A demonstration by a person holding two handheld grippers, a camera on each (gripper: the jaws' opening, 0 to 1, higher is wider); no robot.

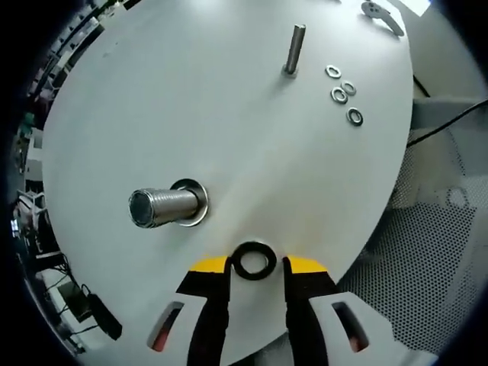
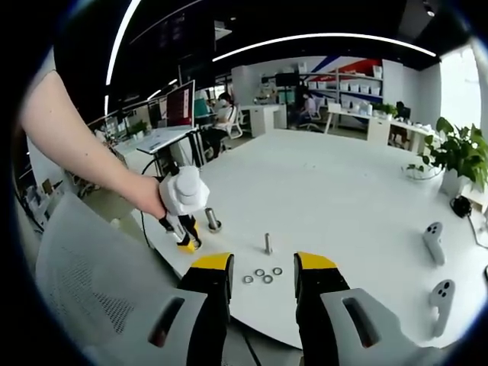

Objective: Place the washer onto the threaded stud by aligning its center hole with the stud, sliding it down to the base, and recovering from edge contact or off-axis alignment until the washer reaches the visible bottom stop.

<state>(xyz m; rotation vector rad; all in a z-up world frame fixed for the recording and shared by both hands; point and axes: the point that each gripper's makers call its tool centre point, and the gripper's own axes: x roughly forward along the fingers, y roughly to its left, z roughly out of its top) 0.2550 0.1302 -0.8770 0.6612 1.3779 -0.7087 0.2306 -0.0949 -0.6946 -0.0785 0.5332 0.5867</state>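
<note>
Washer: you hold a dark flat ring washer (image 1: 254, 260) between the yellow-tipped jaws of your left gripper (image 1: 255, 267), its hole facing the camera and its flat face toward the white round table (image 1: 191, 99).
Left gripper: the jaws stand narrowly apart, closed onto the washer's two sides.
Stud: the wide silver threaded stud (image 1: 162, 207) stands just ahead and to the left of your left jaws, its long axis rising off the table toward the camera, its end face tipped left. A shiny washer (image 1: 197, 201) already lies around its base.
Alignment: the held washer sits to the right of and nearer than the stud's tip, not over it.
Other things: farther ahead stands a thin grey threaded bolt (image 1: 294, 49), upright on the table, with four loose silver washers (image 1: 343, 93) just to its right. A grey game controller (image 1: 383, 16) lies near the far rim.
Edges: the table rim curves close under your left jaws; a white mesh chair (image 1: 427, 252) lies off to the right, beyond the rim.
Right gripper: your right gripper (image 2: 263, 267) hangs back at the table's near edge, jaws apart and holding nothing, with the loose washers and thin bolt ahead between them.
Room: the table ahead of the right gripper is broad and open; two grey controllers (image 2: 435, 263) lie far to its right.
</note>
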